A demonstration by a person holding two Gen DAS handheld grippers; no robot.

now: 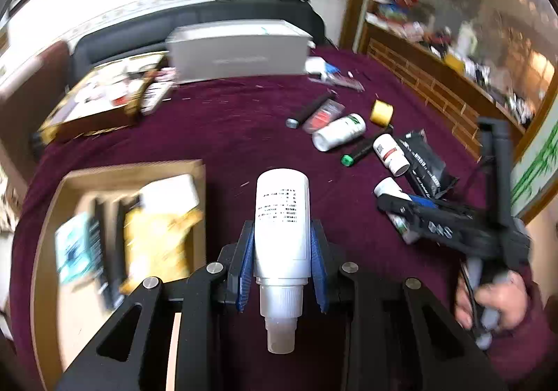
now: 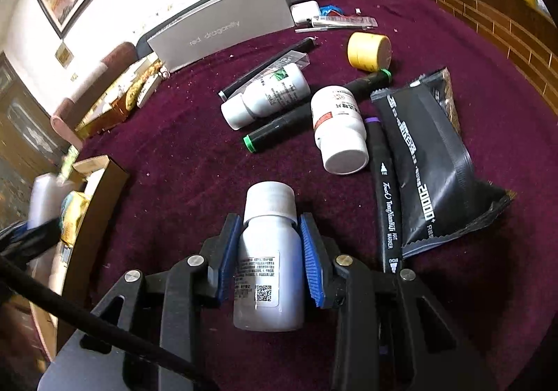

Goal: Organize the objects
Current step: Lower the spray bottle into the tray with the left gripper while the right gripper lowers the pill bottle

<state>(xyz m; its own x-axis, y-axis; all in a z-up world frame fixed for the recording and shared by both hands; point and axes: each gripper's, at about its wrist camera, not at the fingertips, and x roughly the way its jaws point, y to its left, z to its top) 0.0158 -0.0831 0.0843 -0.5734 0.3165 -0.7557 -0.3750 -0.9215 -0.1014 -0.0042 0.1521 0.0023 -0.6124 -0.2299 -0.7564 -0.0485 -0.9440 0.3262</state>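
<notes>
Spray bottle (image 1: 281,216): we see it clamped in the left hand-held gripper (image 1: 282,251), nozzle toward camera, above the counter (image 1: 226,133).
Pill bottle (image 2: 270,265): pinched between the right hand-held gripper (image 2: 270,258) pads, lying on the cloth.
Cardboard box (image 1: 200,202): blurred; we make out a yellow packet (image 1: 157,237) and dark items, labels unreadable.
Box in right view (image 2: 104,195): cut off, contents mostly hidden.

- The left gripper (image 1: 281,251) had black angular linkage arms, round silver screws and ribbed blue pads (image 1: 246,262).
- The right gripper (image 2: 268,248) matched it, with a black cable behind its fingers.
- The right hand (image 1: 495,300) was bare-skinned, with a maroon sleeve.
</notes>
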